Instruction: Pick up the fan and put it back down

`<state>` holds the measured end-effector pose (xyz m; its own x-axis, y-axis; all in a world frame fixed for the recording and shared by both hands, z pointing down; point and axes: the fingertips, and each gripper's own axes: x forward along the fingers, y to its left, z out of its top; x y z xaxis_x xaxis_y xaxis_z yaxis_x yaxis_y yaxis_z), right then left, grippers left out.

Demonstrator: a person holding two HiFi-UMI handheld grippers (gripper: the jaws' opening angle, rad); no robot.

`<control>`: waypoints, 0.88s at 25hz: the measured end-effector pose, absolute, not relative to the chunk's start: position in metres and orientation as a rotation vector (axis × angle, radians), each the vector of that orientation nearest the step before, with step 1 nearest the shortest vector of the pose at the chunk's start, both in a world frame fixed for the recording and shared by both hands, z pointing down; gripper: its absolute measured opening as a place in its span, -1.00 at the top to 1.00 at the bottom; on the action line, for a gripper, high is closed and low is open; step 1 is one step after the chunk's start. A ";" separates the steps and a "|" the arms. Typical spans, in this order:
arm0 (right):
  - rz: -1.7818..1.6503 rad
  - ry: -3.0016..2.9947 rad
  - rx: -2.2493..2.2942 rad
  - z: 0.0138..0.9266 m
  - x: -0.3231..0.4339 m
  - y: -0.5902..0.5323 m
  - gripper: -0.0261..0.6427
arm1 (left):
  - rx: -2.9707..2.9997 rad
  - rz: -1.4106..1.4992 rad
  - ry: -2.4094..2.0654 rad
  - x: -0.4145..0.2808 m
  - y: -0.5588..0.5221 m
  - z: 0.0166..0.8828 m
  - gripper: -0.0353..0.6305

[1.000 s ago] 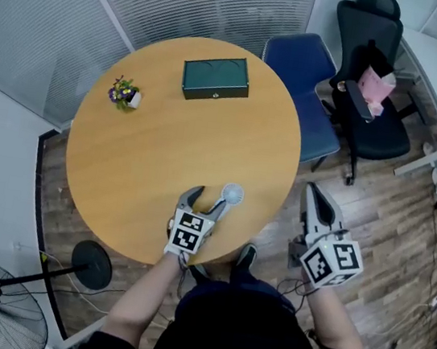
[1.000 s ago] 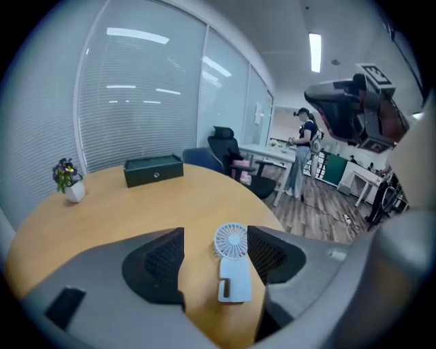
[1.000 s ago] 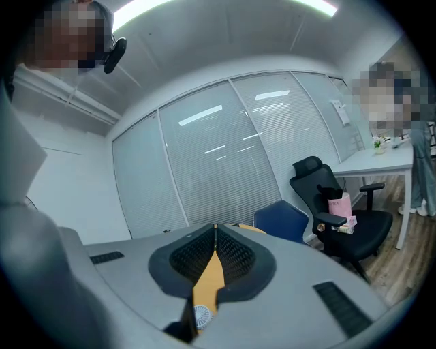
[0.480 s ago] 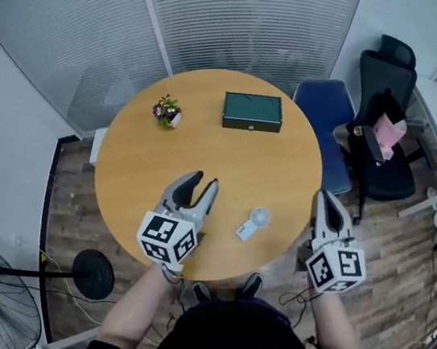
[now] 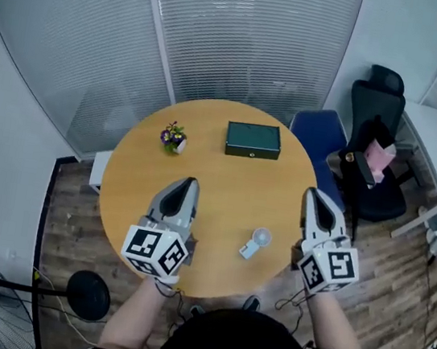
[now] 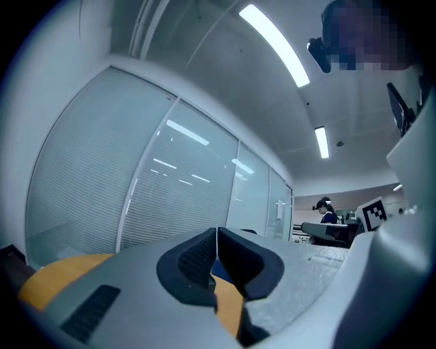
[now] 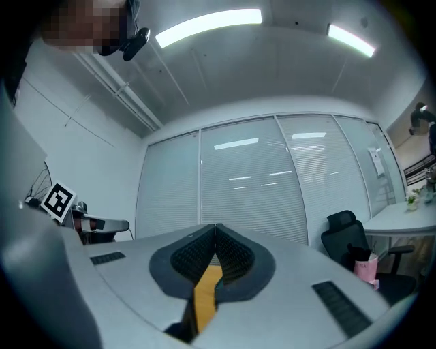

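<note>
Leaving the fan [image 5: 255,243] on the table [image 5: 225,183], both grippers up and empty.

A second ago the left gripper [image 5: 188,183] stood wide around the fan's handle near the table's near edge; now it is lifted clear with its jaws closed together on nothing, and the right gripper [image 5: 314,194] is raised too, jaws likewise pressed together and empty. The fan lies flat on the table between the two grippers, touching neither, so I judge the put-down done and the task as good as finished. As for writing, I can read none: the fan and the green box [image 5: 253,141] show no legible brand or label, and the cubes [image 5: 156,251] carry only black-and-white square markers.
</note>
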<state>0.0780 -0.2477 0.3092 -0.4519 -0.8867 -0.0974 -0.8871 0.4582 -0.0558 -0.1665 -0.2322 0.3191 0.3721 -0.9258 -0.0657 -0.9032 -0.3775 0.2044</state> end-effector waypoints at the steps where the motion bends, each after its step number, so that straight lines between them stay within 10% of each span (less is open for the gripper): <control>1: 0.020 2.593 -1.567 0.305 0.074 -0.247 0.90 | 2.504 -0.247 -1.701 -0.170 -0.231 0.313 0.86; 22: 0.190 2.623 -1.493 0.274 0.048 -0.249 0.90 | 2.538 -0.164 -1.893 -0.207 -0.221 0.291 0.87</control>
